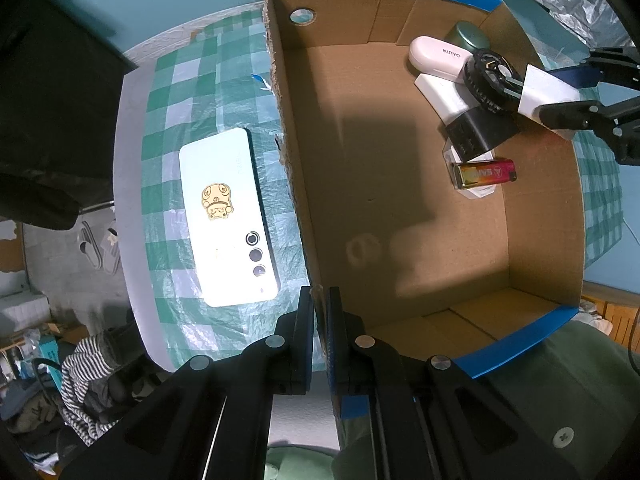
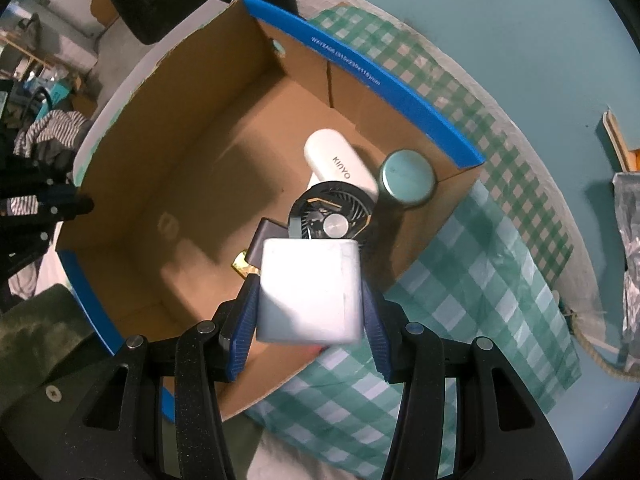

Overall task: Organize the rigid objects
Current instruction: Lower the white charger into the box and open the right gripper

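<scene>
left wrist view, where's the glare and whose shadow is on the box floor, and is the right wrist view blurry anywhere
Left wrist view: the phone on the checked cloth is blown out to near white at its lower end; a broad dark shadow, gripper-shaped, crosses the box floor. Right wrist view: the white block held in the right gripper looks soft and washed out, while the fan beyond it is sharper.

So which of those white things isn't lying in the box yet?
The plain white block, held in the right gripper above the box. The white KINYO case and the flat white piece under it already lie inside.
</scene>
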`<state>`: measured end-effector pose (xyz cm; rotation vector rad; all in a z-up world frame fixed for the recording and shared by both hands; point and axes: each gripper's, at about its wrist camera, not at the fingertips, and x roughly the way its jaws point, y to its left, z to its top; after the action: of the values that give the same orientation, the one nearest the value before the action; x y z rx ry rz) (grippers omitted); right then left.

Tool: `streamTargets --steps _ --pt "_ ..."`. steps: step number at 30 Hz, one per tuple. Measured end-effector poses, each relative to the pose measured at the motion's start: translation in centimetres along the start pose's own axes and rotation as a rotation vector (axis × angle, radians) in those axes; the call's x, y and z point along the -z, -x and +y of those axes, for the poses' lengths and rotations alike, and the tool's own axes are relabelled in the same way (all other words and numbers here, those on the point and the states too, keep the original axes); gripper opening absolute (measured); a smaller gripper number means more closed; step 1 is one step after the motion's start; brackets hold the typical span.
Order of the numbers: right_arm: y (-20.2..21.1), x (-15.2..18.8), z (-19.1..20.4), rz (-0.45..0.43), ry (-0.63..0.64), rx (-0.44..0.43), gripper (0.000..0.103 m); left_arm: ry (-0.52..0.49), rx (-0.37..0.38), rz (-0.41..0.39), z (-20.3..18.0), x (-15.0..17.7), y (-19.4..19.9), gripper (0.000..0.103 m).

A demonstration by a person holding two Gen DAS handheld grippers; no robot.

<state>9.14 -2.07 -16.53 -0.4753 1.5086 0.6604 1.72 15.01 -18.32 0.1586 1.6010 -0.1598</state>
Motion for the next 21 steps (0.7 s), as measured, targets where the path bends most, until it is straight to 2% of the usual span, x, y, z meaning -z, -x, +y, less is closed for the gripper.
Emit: streamTargets --steps 12,21 --pt "0.0 0.1 0.4 0.007 0.013 -0.008 0.05 0.001 0.0 0.0 0.0 0.0 0.0 0.004" --pt "1.9 0.6 -0.3 -0.042 -0.032 -0.038 0.05 0.0 0.0 -0.001 0.0 0.0 0.0 0.004"
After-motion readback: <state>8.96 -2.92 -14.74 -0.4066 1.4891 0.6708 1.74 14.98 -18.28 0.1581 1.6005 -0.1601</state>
